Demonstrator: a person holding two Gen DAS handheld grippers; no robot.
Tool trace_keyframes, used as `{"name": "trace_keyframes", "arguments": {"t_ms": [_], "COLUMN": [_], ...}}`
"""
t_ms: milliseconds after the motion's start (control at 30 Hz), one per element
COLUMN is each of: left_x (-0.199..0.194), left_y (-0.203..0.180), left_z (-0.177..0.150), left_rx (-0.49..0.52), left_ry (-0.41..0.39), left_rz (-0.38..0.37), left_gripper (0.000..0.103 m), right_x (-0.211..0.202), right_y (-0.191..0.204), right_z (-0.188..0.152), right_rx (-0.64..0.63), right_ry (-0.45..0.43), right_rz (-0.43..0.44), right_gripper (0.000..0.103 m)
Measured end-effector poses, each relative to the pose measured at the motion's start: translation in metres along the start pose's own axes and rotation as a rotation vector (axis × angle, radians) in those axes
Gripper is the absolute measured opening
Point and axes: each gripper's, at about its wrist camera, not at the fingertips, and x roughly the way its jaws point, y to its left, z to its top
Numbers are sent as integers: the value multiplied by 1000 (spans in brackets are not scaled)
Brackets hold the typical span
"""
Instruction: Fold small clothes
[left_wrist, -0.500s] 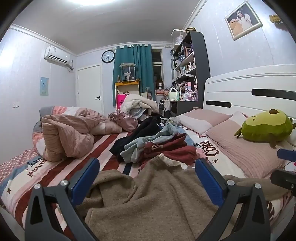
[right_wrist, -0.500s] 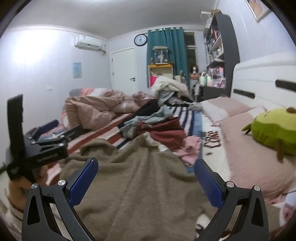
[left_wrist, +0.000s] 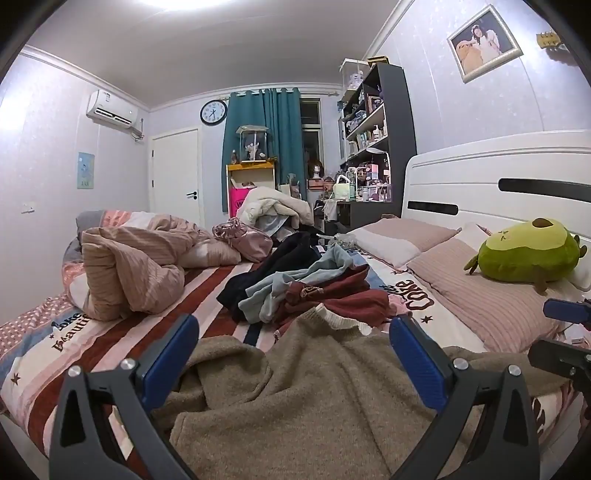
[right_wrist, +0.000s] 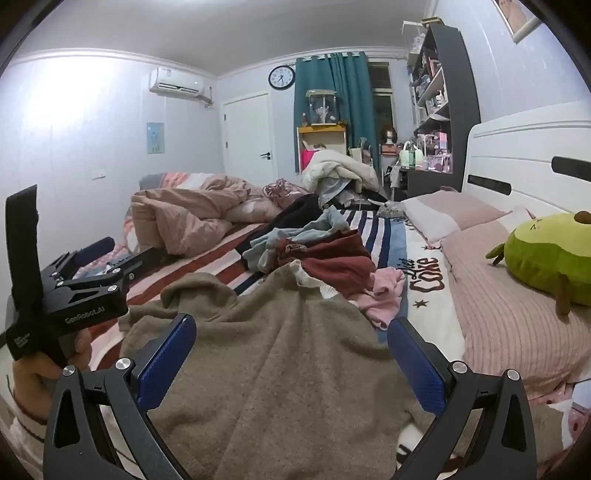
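A tan knit sweater (left_wrist: 310, 391) lies spread and rumpled on the striped bed, right under both grippers; it also shows in the right wrist view (right_wrist: 280, 354). My left gripper (left_wrist: 295, 354) is open, its blue pads wide apart above the sweater, holding nothing. My right gripper (right_wrist: 291, 354) is open too, just above the sweater. The left gripper also shows at the left of the right wrist view (right_wrist: 85, 266). Behind the sweater lies a pile of small clothes (left_wrist: 306, 288): dark red, light blue, black. A pink garment (right_wrist: 384, 291) lies beside the pile.
A crumpled pink duvet (left_wrist: 125, 269) lies at the back left of the bed. Pink pillows (left_wrist: 491, 299) and a green avocado plush (left_wrist: 528, 254) lie at the right by the white headboard (left_wrist: 498, 173). A chair heaped with clothes (left_wrist: 273, 210) stands beyond the bed.
Both grippers have shifted very slightly; the view is almost the same. The sweater and the clothes pile have not moved.
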Motion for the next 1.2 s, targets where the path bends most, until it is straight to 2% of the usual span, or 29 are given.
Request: {"name": "trace_keyframes", "arguments": {"t_ms": [300, 667, 767, 1200], "left_x": [-1, -1, -2, -5], "left_y": [6, 7, 9, 11], "left_z": [-3, -5, -5, -6], "left_rx": [-1, -10, -28, -31], "left_ry": [5, 11, 7, -3], "left_rz": [-21, -58, -83, -106], "left_gripper": [102, 102, 102, 102], "right_x": [-3, 0, -1, -8], "right_y": [10, 9, 9, 8], "right_z": [0, 1, 0, 4], "right_rx": [-50, -32, -34, -10], "right_ry": [-45, -2, -3, -37], "right_rz": [-56, -32, -34, -52], "right_gripper": [103, 103, 103, 103]}}
